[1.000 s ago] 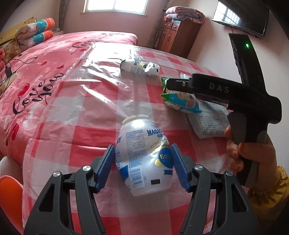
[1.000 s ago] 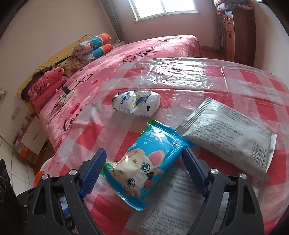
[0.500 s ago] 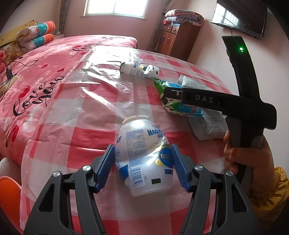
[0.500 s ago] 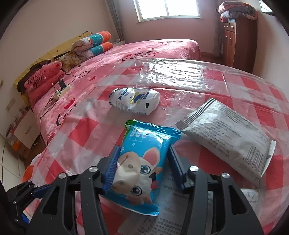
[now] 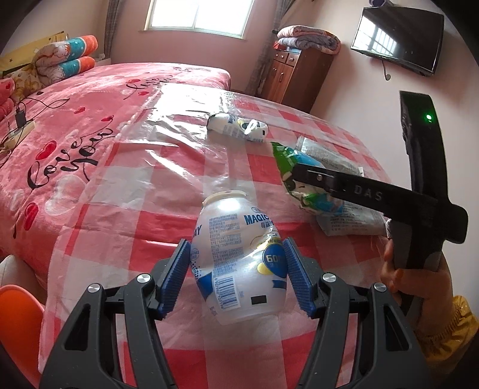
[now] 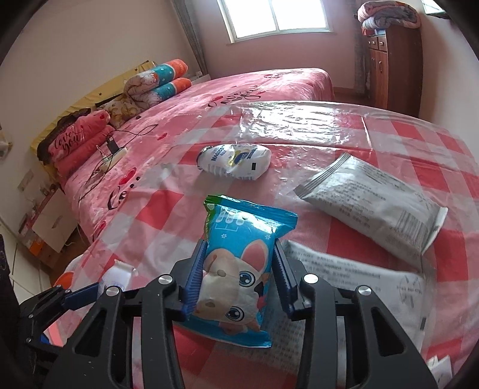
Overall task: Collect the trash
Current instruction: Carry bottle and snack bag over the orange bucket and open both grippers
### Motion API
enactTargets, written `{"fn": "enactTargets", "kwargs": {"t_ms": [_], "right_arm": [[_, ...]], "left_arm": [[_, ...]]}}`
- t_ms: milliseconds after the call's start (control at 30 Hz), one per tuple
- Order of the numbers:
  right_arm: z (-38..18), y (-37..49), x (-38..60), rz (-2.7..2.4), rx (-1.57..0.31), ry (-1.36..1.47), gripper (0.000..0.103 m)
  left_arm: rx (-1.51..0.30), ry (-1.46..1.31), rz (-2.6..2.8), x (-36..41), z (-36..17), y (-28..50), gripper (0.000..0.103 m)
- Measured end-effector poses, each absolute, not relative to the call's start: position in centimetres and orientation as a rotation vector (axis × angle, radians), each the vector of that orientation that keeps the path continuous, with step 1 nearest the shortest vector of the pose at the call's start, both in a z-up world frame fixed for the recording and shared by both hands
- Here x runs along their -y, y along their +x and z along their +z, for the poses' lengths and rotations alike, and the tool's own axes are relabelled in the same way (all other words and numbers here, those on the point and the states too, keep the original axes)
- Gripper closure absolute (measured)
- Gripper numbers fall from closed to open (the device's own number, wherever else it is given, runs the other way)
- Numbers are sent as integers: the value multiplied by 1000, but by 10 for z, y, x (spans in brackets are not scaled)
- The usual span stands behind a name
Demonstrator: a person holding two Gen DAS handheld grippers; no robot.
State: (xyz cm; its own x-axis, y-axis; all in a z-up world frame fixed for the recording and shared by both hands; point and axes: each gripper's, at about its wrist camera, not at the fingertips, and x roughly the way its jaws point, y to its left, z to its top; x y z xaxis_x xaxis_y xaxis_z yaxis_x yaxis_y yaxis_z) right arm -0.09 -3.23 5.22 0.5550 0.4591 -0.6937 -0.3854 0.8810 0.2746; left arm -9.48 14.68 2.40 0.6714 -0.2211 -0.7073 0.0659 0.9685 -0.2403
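Trash lies on a round worktop (image 6: 419,131) with a red and white check cloth under clear plastic. The left claw (image 5: 238,273) pinches a crushed white bottle (image 5: 236,263) between its blue pads, near the close edge of the worktop. The right claw (image 6: 239,273) is pressed on a blue wrapper (image 6: 239,260) with a cartoon animal, and holds it a little above a printed sheet (image 6: 353,278). A second crushed bottle (image 6: 236,161) lies further in, toward the bed side. A grey packet (image 6: 374,203) lies to the right of the wrapper, apart from it.

A bed (image 6: 239,89) with pink cover stands just behind the worktop, with rolled blankets (image 6: 158,80) at its head. A window (image 5: 197,13), a wooden cabinet (image 5: 296,74) and a wall TV (image 5: 398,39) are behind. The far middle of the worktop is bare, shiny plastic. An orange seat (image 5: 15,326) shows below the left edge of the worktop.
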Motion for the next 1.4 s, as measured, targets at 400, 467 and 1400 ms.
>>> {"fn": "enactTargets", "kwargs": {"t_ms": [400, 467, 1400], "right_arm": [[76, -37, 31, 567, -807, 136, 59], [80, -44, 28, 585, -803, 141, 59], [105, -133, -131, 990, -889, 16, 59]], "left_arm": [[-788, -217, -137, -165, 35, -115, 39], [-782, -222, -129, -170, 36, -119, 39], [-757, -339, 138, -305, 28, -210, 39]]}}
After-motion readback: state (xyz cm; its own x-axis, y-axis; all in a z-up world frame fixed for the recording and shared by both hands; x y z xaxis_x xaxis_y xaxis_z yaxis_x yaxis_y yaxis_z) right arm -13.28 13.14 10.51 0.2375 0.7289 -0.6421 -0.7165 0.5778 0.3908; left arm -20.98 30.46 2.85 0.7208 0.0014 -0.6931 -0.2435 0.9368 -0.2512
